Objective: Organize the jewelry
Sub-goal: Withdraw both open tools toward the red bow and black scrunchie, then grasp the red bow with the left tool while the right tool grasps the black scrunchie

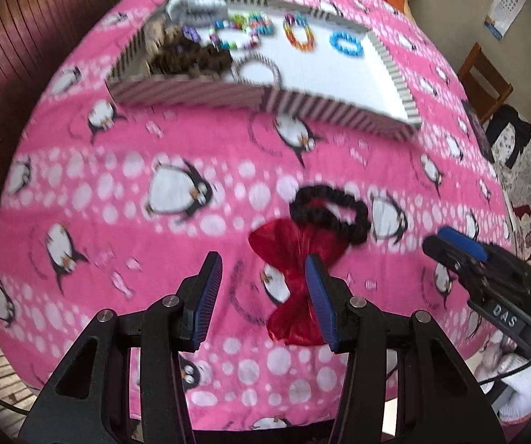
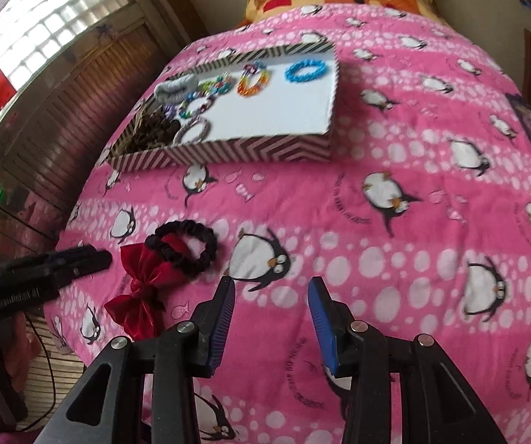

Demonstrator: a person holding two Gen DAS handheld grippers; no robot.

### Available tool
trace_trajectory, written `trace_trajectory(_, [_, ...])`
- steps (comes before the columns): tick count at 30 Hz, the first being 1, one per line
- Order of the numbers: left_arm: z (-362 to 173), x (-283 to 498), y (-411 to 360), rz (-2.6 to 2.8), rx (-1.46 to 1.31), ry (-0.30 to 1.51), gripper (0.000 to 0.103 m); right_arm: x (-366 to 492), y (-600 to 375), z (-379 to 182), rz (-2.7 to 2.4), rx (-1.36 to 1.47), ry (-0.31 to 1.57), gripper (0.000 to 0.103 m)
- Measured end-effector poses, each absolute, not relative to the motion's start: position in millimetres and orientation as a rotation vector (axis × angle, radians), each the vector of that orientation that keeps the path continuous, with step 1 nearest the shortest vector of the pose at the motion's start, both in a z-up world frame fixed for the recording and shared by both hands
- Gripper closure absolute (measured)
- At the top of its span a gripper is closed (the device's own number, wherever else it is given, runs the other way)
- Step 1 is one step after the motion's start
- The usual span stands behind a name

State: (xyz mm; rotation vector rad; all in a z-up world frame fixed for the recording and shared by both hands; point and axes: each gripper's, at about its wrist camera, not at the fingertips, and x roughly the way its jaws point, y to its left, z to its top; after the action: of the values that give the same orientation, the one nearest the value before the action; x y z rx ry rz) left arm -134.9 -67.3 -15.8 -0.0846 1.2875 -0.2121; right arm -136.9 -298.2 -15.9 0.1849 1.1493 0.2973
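My left gripper (image 1: 263, 262) spread, empty, over satin red bow (image 1: 295, 259); ruffled black scrunchie (image 1: 330, 209) overlaps bow. My right gripper (image 2: 271, 286) parted, empty. Striped box (image 2: 250, 150) beyond, beaded bracelets (image 2: 252, 81) inside; fleecy penguin blanket (image 2: 376, 222) beneath.

A black scrunchie (image 2: 183, 245) lies flat on the pink penguin bedspread (image 2: 376, 222), overlapping the upper wing of a red satin bow (image 2: 143, 288). Farther back, a striped tray (image 2: 228, 148) holds blue (image 2: 306, 68), orange (image 2: 252, 81) and multicoloured bracelets (image 2: 197, 105).
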Motion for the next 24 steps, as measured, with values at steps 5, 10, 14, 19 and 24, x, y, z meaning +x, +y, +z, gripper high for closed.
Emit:
trace_trajectory(5, [-29.3,-136.2,-77.5,-0.228,-0.087,1.311,0.057,-127.6,-285.0,-25.9,0.317,0.156,1.176,0.064])
trace_trajectory(10, [-39.5,-133.7,-86.6,-0.23,-0.042,1.321,0.057,-121.3,-276.9,-26.9,0.341,0.148,1.179,0.064])
trace_trajectory(14, [-42.7,-130.7,-91.3,-0.239,-0.018,1.322,0.057,-112.6,-266.8,-29.3,0.361,0.135,1.177,0.064])
trace_trajectory(19, [-48.3,-127.0,-96.8,-0.244,0.011,1.324,0.057,-98.4,-253.0,-36.6,0.391,0.117,1.173,0.064])
trace_trajectory(24, [-51.0,-126.8,-101.0,-0.265,0.016,1.305,0.06,-92.1,-237.3,-46.8,0.428,0.088,1.181,0.071])
